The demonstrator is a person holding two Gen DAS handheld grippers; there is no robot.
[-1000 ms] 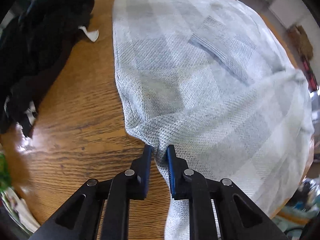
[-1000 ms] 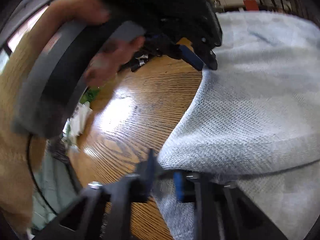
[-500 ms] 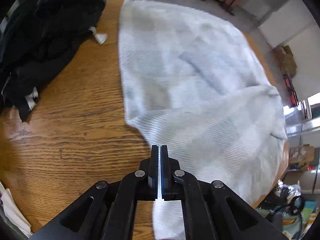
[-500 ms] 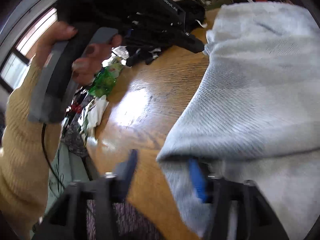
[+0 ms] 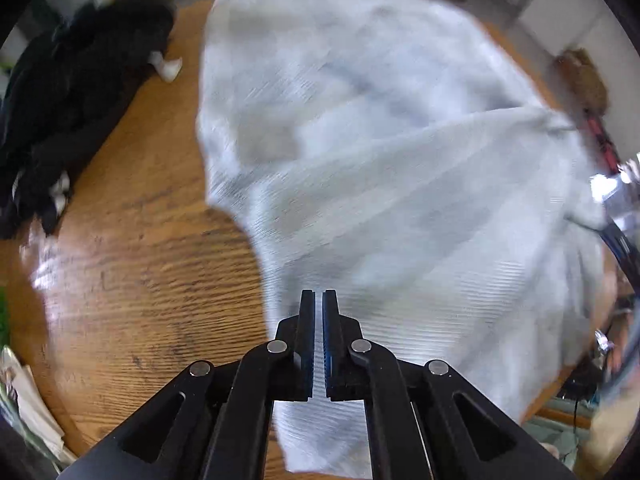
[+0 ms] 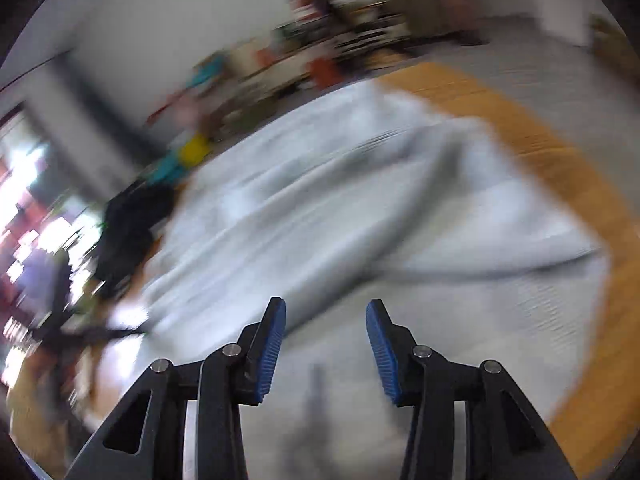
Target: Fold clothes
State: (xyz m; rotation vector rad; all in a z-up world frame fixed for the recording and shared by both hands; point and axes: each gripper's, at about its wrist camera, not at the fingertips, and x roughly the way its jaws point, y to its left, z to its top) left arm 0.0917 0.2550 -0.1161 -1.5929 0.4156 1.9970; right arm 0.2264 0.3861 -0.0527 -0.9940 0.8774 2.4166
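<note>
Swung clear, right tongs (image 6: 326, 312) closing empty above grey garment (image 6: 360, 220); left tongs (image 5: 319, 300) clenched on its edge.

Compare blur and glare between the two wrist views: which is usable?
Left wrist view: moderate motion blur on the light grey knitted garment, white glare on the round wooden table at left, claw sharp. Right wrist view: heavy streaking across garment and room, blown-out windows at left; only the claw is sharp. Left is more usable.
</note>
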